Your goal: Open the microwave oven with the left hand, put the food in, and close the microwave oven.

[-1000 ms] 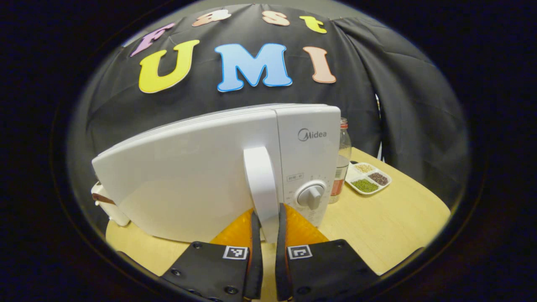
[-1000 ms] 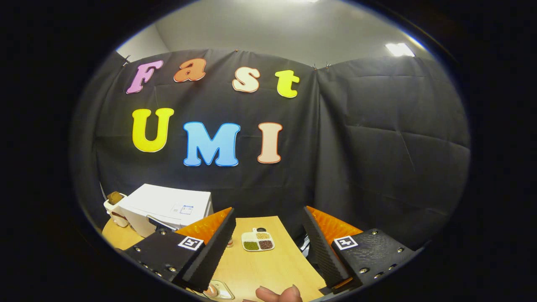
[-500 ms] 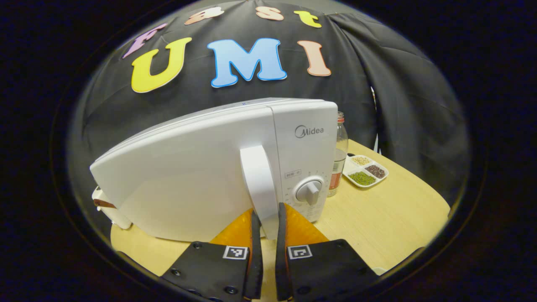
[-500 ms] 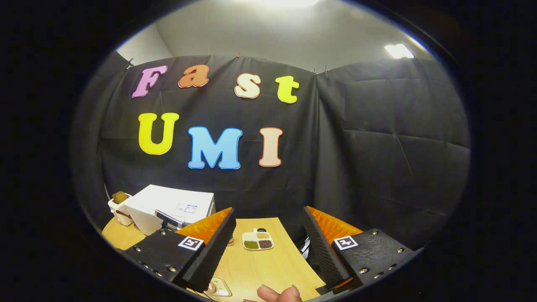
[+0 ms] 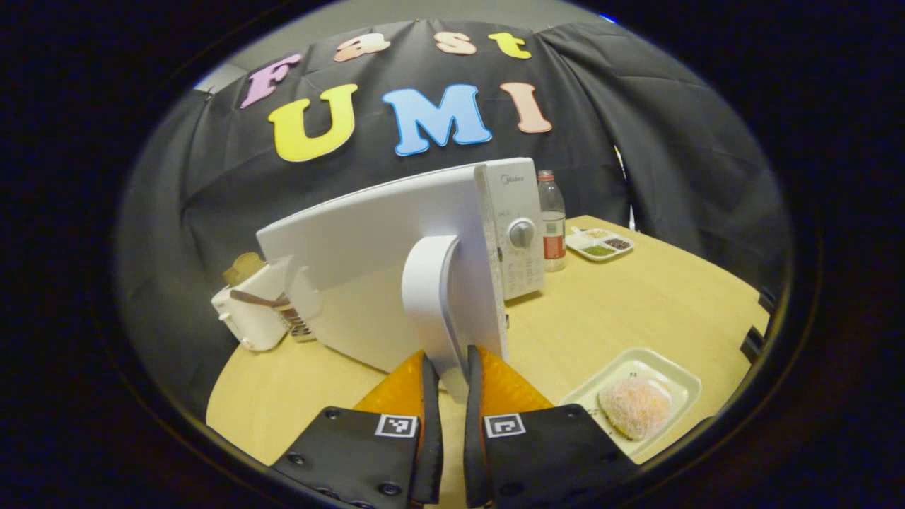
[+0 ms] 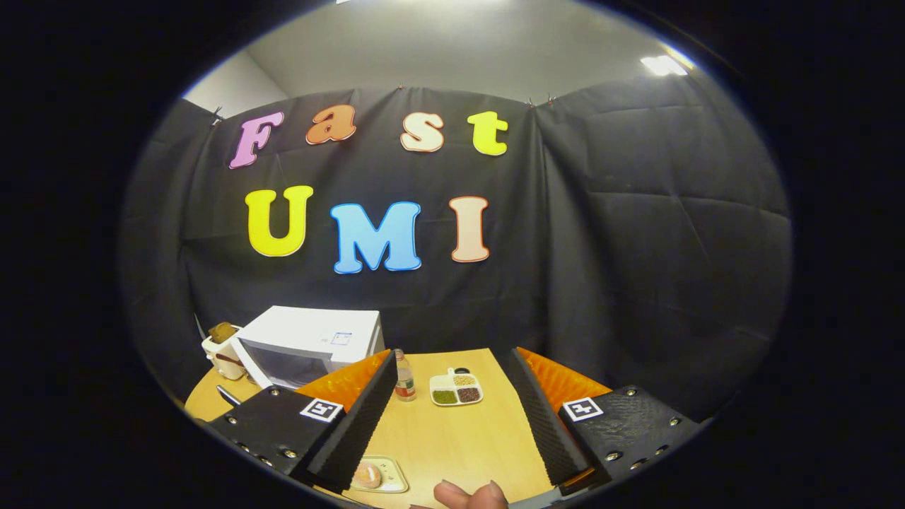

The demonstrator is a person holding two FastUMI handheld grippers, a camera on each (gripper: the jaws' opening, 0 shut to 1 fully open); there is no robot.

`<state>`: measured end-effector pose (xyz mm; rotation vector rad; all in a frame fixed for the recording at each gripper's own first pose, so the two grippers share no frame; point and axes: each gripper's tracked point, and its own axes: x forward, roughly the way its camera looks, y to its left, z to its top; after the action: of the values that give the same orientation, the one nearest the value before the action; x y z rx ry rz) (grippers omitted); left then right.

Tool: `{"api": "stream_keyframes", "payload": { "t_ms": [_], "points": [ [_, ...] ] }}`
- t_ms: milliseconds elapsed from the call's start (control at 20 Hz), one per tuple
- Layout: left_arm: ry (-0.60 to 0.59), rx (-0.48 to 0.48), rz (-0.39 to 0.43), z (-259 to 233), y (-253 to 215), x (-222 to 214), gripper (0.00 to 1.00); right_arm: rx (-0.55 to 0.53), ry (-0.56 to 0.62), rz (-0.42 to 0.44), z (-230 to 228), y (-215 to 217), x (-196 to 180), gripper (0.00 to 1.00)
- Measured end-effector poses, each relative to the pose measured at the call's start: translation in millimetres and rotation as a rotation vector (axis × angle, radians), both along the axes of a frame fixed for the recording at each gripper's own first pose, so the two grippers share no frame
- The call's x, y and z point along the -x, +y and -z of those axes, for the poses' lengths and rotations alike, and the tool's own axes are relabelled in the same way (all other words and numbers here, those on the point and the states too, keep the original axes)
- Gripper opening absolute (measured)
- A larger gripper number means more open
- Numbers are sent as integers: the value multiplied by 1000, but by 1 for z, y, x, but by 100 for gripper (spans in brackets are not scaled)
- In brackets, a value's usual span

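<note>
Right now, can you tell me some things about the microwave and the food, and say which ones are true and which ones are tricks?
1. The left gripper has its fingers pinched on the white door handle. True.
2. The microwave door is shut tight. False: it is swung partly open, away from the dial panel.
3. The right gripper is squeezing the food. False: its fingers are spread wide with nothing between them.
4. The pink round food sits on a white tray on the table. True.
5. The bottle lies on its side. False: it stands upright beside the microwave.
</note>
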<state>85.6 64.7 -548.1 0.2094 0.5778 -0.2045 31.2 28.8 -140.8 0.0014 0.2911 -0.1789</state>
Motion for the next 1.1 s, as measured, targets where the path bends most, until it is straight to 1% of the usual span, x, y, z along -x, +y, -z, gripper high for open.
{"api": "stream_keyframes", "payload": {
  "t_ms": [50,150,200,250,300,350,400,450,550,600,700,750,850,950,1000,1050,1100],
  "points": [
    [11,-13,-27,1,15,12,20,-18,1,-26,1,7,1,97],
    [43,-51,-109,3,50,33,20,-34,0,-79,1,15,6,97],
    [66,-84,-167,5,71,45,20,-33,10,-99,1,15,9,97],
    [95,-114,-242,7,96,57,20,-35,11,-116,2,13,14,97],
    [123,-114,-298,10,117,68,22,-41,5,-136,1,14,19,97],
    [118,-77,-310,12,124,72,22,-45,6,-154,4,15,23,98],
    [156,-74,-312,17,131,79,19,-50,16,-169,9,16,28,98],
    [183,-70,-302,21,137,87,17,-62,28,-196,18,20,33,98],
    [219,-38,-279,19,145,90,19,-92,70,-267,37,38,42,98],
    [224,-35,-267,17,152,91,18,-96,99,-282,49,41,45,98],
    [225,-36,-242,18,170,96,19,-86,142,-292,68,47,51,99],
    [217,-24,-237,18,178,97,18,-82,170,-293,80,52,53,99],
    [203,15,-242,20,194,101,19,-75,214,-300,102,68,53,99],
    [204,52,-252,26,209,107,18,-56,267,-299,129,84,48,99],
    [254,34,-264,39,221,118,17,-69,300,-302,145,95,45,99],
    [325,3,-282,56,236,133,19,-92,338,-305,163,109,44,99],
    [359,-19,-298,65,247,146,24,-102,386,-300,183,119,43,99]
  ]
}}
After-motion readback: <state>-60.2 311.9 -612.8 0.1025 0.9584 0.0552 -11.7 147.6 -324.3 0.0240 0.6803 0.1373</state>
